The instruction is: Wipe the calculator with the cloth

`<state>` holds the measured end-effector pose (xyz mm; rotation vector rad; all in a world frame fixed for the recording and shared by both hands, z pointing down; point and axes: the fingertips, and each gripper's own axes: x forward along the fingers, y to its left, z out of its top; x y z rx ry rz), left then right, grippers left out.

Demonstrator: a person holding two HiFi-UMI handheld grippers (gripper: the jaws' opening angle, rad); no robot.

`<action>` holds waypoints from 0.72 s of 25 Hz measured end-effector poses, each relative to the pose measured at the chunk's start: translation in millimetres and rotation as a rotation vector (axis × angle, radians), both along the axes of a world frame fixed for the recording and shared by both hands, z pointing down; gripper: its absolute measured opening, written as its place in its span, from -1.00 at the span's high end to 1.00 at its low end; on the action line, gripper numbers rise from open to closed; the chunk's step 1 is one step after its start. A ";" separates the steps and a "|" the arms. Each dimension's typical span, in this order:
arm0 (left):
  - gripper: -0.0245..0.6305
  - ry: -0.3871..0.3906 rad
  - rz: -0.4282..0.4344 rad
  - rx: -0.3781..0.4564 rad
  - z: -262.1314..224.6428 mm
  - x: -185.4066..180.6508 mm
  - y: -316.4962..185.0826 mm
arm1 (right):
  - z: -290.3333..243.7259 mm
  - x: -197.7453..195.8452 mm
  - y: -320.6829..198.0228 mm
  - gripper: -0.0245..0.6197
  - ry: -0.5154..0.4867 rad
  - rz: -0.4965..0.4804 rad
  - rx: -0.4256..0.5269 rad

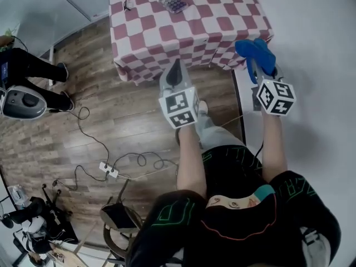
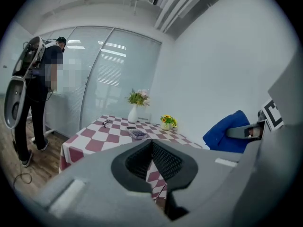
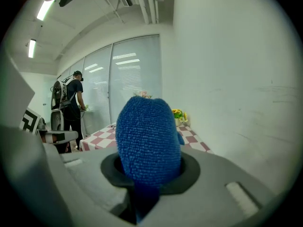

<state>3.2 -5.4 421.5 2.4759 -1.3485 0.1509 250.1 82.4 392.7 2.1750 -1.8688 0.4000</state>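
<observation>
A grey calculator [image 1: 172,1] lies near the far side of the checked table [image 1: 222,21]; in the left gripper view the calculator [image 2: 138,134] is small and distant. My right gripper [image 1: 257,65] is shut on a blue cloth [image 1: 256,53], held off the table's near right corner. That cloth [image 3: 147,138] fills the middle of the right gripper view, bunched between the jaws. My left gripper [image 1: 176,74] is shut and empty, just short of the table's near edge. From the left gripper view the cloth [image 2: 227,132] shows at the right.
Glasses [image 1: 127,1] lie at the table's far left. A white vase with flowers [image 2: 134,112] and a small flower pot [image 2: 166,123] stand at its far end. A person with a backpack rig [image 2: 33,89] stands left of the table. Cables and a power strip [image 1: 108,170] lie on the wooden floor.
</observation>
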 end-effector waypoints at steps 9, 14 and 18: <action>0.90 -0.024 0.035 0.020 1.4 74.2 -67.3 | 10.1 64.2 -70.4 0.62 -0.046 -0.011 0.009; 0.89 -0.049 0.029 0.094 -27.6 97.0 -101.2 | -7.9 91.3 -110.0 0.62 -0.080 -0.028 0.075; 0.90 -0.072 -0.001 0.121 -39.8 93.3 -119.3 | -10.7 84.7 -139.4 0.62 -0.095 -0.083 0.088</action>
